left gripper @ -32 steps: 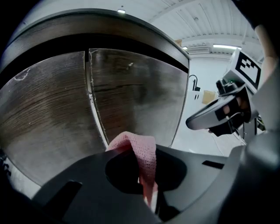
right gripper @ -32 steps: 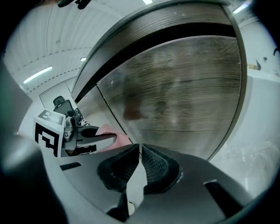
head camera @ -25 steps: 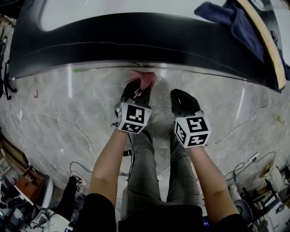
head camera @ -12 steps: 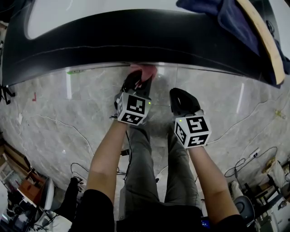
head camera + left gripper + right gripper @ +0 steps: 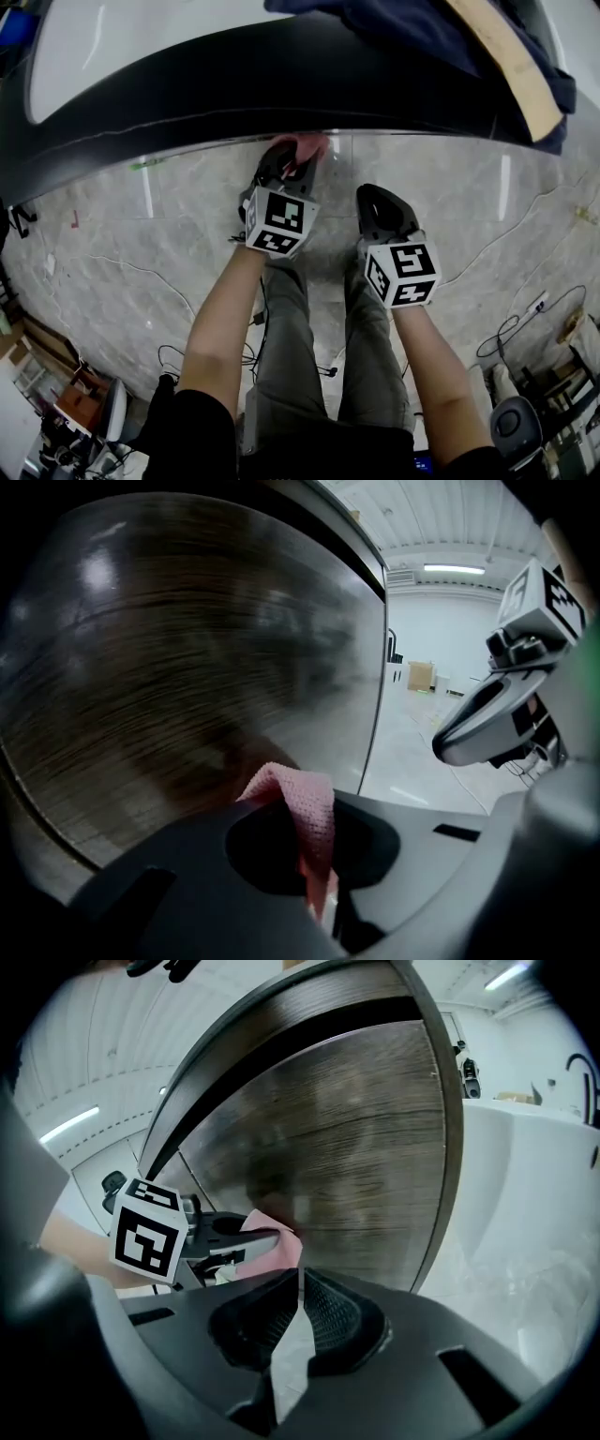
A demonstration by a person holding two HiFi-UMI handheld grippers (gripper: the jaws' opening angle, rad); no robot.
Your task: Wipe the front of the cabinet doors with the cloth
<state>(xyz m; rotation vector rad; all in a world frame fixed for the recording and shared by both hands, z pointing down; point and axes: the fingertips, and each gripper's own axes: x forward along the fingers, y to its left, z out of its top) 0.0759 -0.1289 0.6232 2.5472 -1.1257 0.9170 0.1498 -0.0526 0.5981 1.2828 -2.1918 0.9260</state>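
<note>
The cabinet door (image 5: 187, 649) is a dark wood-grain panel standing below the front edge of the bench (image 5: 281, 84); it fills most of both gripper views. Both forearms reach forward and down over the floor (image 5: 141, 244), side by side, with the left one further forward. The left hand-held gripper (image 5: 289, 167) is the nearer to the door, which lies straight ahead of its jaws. Its jaws are clamped on the pink cloth (image 5: 305, 803). A folded end of the cloth projects past the jaw tips and appears to touch the door face. The right hand-held gripper (image 5: 380, 202) holds nothing, its jaws closed together, and hangs just beside the left, short of the door. Judgement: the stroke runs along the door face, with pressure kept forward through the cloth
</note>
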